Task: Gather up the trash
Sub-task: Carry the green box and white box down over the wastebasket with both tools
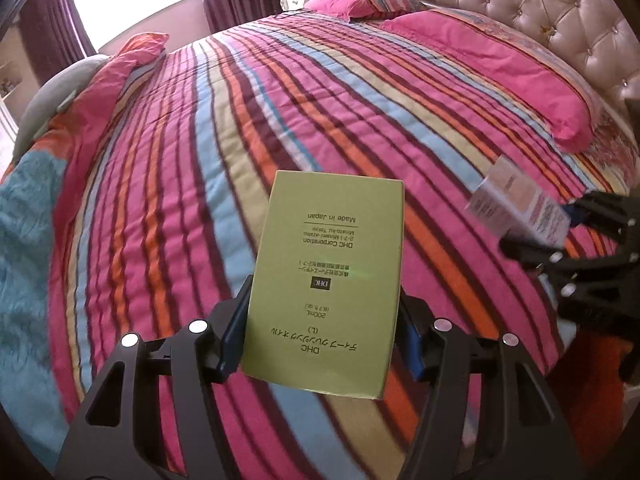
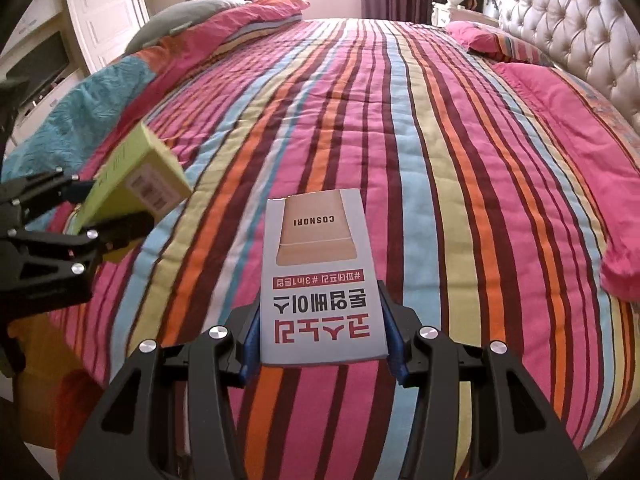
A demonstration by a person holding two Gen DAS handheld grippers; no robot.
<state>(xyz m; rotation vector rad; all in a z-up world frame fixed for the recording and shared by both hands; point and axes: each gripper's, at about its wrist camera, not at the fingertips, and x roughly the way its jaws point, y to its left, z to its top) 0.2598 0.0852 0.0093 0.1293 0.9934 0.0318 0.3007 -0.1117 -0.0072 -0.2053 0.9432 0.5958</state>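
Trash here means two empty cartons, both already picked up and held above the striped quilt (image 1: 280, 128). Green box (image 1: 326, 284) is clamped between the blue pads of the left gripper (image 1: 320, 340), jaws closed on its lower sides, at bottom center of the left view; it is also seen at left middle of the right view (image 2: 136, 176). White box (image 2: 322, 280) is clamped by the right gripper (image 2: 322, 344), jaws closed on its lower sides, at bottom center of the right view; it is seen blurred at right middle of the left view (image 1: 520, 208).

Progress is judged as pickup done, drop-off left. No bin or bag is seen in either view, so the destination cannot be told. No other loose trash is seen on the quilt; only pillows (image 1: 500, 80) and a folded blanket (image 2: 224, 28) are noted.

Green box: flat rectangular carton, matte olive-green, black print upside down, "DHC" and "Made in Japan" legible, barcode label on one end face. White box: slimmer, pale grey-white, red Korean text upside down, beige panel marked "COSNORI". Both are undamaged, uncrushed, tilted away from the cameras.
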